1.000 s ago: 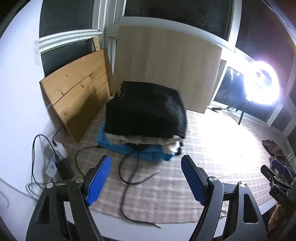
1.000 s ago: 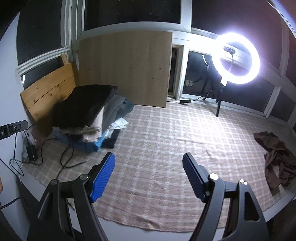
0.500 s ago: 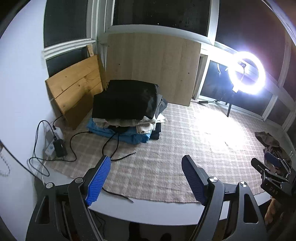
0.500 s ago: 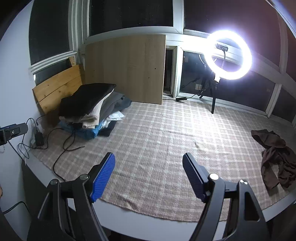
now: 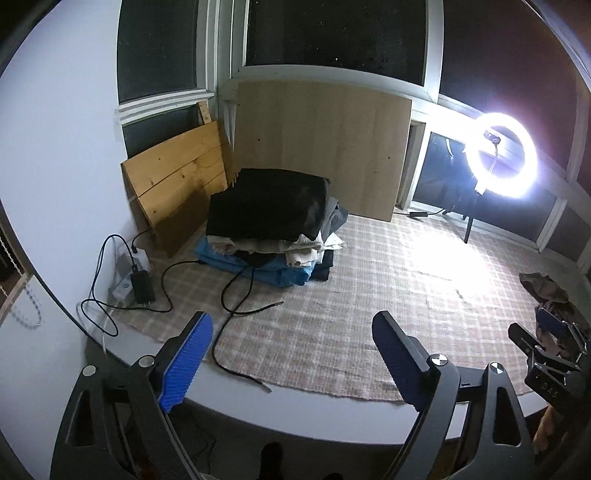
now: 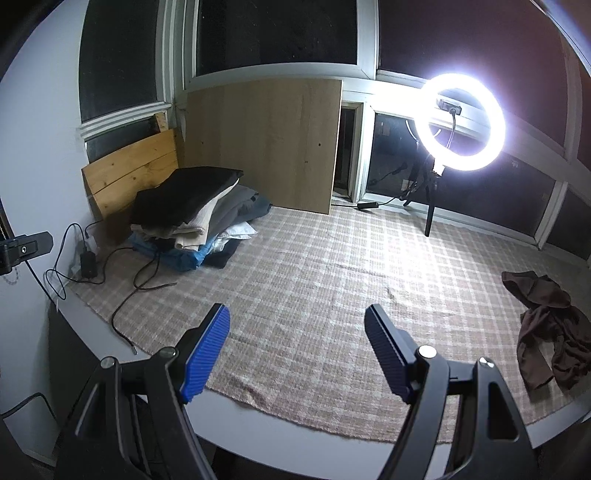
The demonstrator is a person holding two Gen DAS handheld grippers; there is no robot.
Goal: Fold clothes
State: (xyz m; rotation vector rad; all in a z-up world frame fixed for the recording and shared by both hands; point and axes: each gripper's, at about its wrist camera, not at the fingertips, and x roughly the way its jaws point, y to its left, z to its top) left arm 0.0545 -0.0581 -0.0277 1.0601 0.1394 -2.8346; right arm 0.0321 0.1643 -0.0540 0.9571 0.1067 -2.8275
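- Dark window panes (image 6: 277,33) fill the wall behind a white worktop (image 6: 258,424), most of it covered by a plaid woven cloth (image 6: 314,295).
- At the far left of that cloth sits a stack of folded clothes (image 5: 273,229), black piece on top, beige and grey layers under it, a blue one at the bottom.
- Two wooden boards lean against the windows right behind the stack: a knotty pine board (image 5: 173,177) on the left and a paler, larger panel (image 5: 321,144) beside it.
- A crumpled brown garment (image 6: 550,328) lies at the right edge of the cloth, well apart from the stack, unfolded.
- A lit ring light (image 6: 460,122) on a stand glares from the back right.
- Black cables (image 5: 236,295) trail from a power adapter (image 5: 142,284) by the left wall across the near corner of the cloth.
- The left tool (image 5: 291,354) hangs over the front edge of the worktop, its blue pads (image 5: 184,362) spreading wider, with nothing between them.
- The right tool (image 6: 297,350) hovers over the cloth's front edge, jaws apart and empty, the brown garment off to its right.
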